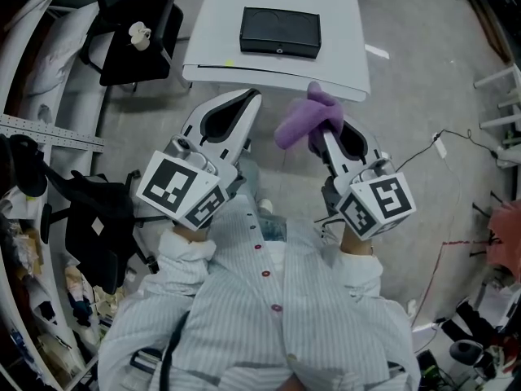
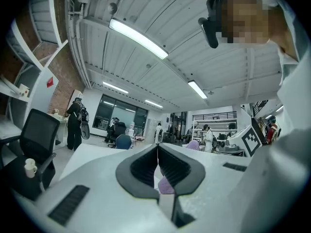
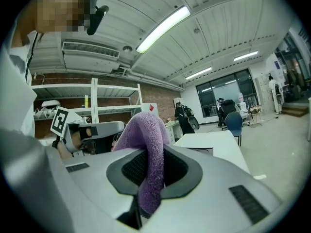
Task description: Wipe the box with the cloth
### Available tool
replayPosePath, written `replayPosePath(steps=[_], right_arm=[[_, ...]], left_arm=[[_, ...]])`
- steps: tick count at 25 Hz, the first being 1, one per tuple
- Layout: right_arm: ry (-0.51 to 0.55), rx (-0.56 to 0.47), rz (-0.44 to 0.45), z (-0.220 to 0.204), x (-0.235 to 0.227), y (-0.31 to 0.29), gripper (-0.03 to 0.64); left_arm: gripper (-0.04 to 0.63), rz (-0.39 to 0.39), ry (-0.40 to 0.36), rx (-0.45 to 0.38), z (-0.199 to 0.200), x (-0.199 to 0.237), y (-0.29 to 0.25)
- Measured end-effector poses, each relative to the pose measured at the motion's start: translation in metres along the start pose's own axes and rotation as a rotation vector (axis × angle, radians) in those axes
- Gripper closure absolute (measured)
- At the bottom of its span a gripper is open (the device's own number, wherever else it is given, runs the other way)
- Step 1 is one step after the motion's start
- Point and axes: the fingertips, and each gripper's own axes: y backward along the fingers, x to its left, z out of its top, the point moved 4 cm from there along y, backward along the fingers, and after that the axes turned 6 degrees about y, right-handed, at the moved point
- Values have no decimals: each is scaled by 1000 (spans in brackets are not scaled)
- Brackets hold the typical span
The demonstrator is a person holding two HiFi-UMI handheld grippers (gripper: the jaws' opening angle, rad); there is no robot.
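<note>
Head view: right gripper (image 1: pixel 326 133) jaws clamped on cloth (image 1: pixel 303 122); left gripper (image 1: pixel 249 99) jaws together, empty. Box (image 1: pixel 280 32) on bench (image 1: pixel 342 23), well apart. Risk: cloth slips under wiping drag; unsteadied box slides.

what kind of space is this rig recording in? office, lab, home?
Looks like an open-plan lab or workshop, not a home: white table and black office chair on a bare floor, metal shelving against a brick wall, strip lights on an exposed ceiling.
</note>
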Motion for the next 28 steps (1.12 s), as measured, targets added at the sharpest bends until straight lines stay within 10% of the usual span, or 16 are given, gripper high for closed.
replayPosePath(steps=[28], right_arm=[[-57,75,-126,34,-125,-291,572]], left_arm=[[584,-123,61,128,44,276,-187]])
